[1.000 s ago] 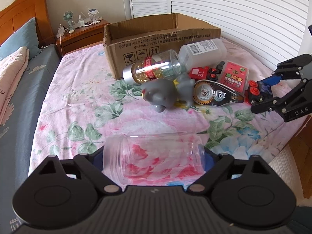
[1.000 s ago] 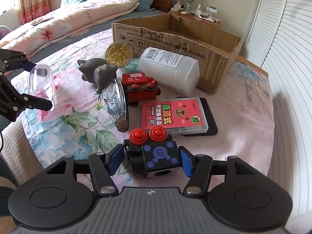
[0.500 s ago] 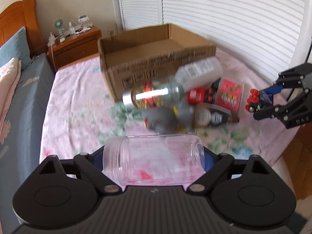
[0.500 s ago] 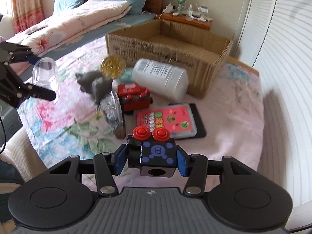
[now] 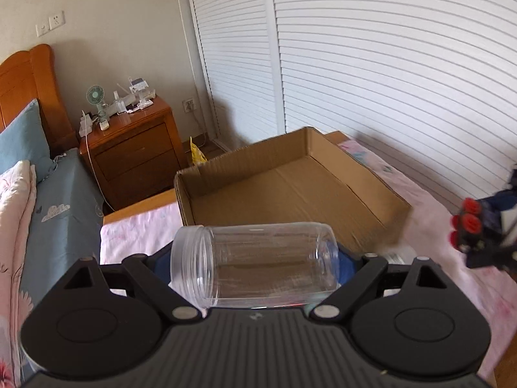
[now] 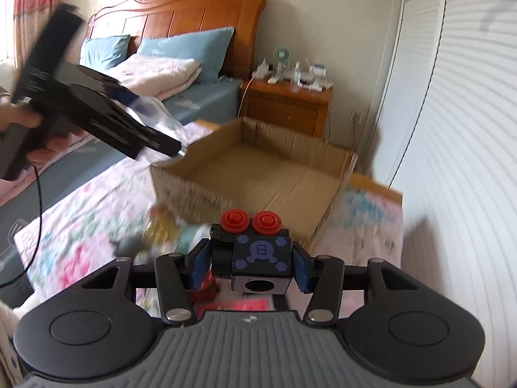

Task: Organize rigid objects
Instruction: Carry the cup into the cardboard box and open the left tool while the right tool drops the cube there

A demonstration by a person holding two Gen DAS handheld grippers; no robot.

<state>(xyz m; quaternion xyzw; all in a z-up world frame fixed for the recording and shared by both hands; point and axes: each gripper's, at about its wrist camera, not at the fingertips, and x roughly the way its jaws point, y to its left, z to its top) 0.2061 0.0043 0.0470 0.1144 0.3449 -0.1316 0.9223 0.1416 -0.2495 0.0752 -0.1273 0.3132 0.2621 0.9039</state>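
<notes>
Leftmost, the left gripper (image 5: 255,268) has its fingers spread wide around a clear jar (image 5: 255,265), gripped end to end: one pad at the open mouth, the other on the base. The jar lies sideways, lifted above the near wall of the box (image 5: 290,187), which sits on the bed (image 6: 80,220) and looks bare inside. Being empty plastic, the jar is likely light, smooth and a little springy, so it could slip or flex under a hard squeeze; the rim and base seem the stiffest places to hold.

Further right, the right gripper (image 6: 248,263) has its fingers drawn narrow, clamped on a black toy block (image 6: 258,258) with two red knobs, held near and just right of the box. The block looks hard and flat-sided, so the side grip should hold firm.
</notes>
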